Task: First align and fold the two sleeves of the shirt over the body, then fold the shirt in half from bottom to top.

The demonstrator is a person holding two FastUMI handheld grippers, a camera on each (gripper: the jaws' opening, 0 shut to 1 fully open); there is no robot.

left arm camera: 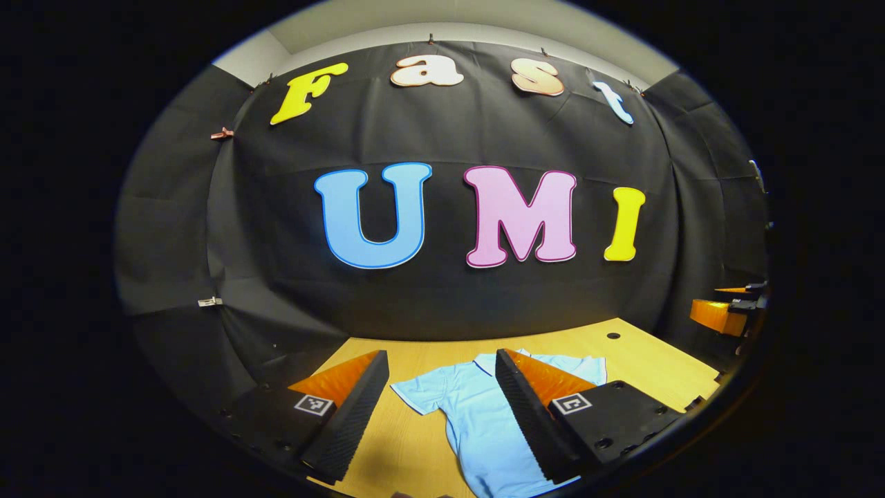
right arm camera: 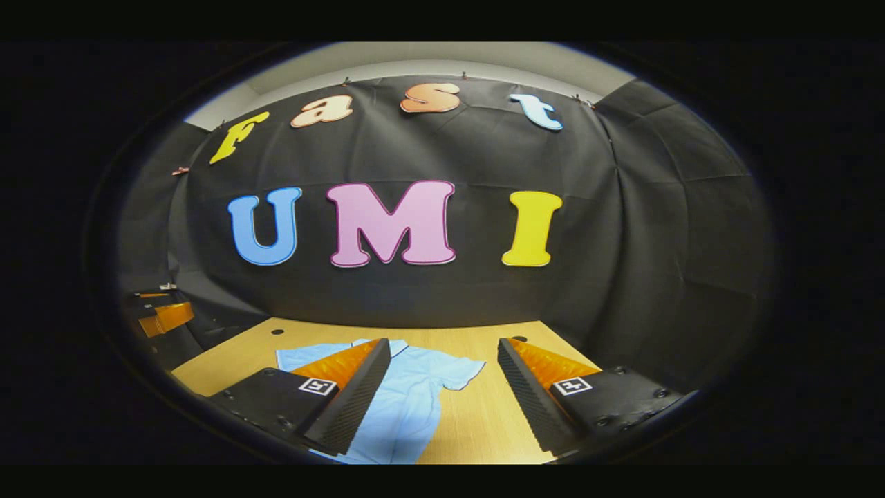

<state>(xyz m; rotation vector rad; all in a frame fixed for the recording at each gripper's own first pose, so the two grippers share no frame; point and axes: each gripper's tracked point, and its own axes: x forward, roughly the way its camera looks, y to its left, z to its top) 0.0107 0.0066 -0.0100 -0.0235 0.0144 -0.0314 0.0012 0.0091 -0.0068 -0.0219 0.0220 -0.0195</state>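
Note:
A light blue short-sleeved shirt (left arm camera: 477,415) lies flat on the wooden table (left arm camera: 643,353), collar toward the far wall and both sleeves spread out. My left gripper (left arm camera: 442,366) hangs open above the shirt's left sleeve and body, nothing between its fingers. In the right gripper view the shirt (right arm camera: 415,394) lies on the table (right arm camera: 484,415), and my right gripper (right arm camera: 442,353) stands open above the right sleeve (right arm camera: 460,373), holding nothing. The other gripper (left arm camera: 729,308) shows at the far right of the left gripper view and the other gripper (right arm camera: 155,311) at the far left of the right gripper view.
Black cloth walls close the booth behind and beside the table. Small round holes (left arm camera: 613,335) sit in the tabletop near its far edge. Bare wood lies on both sides of the shirt.

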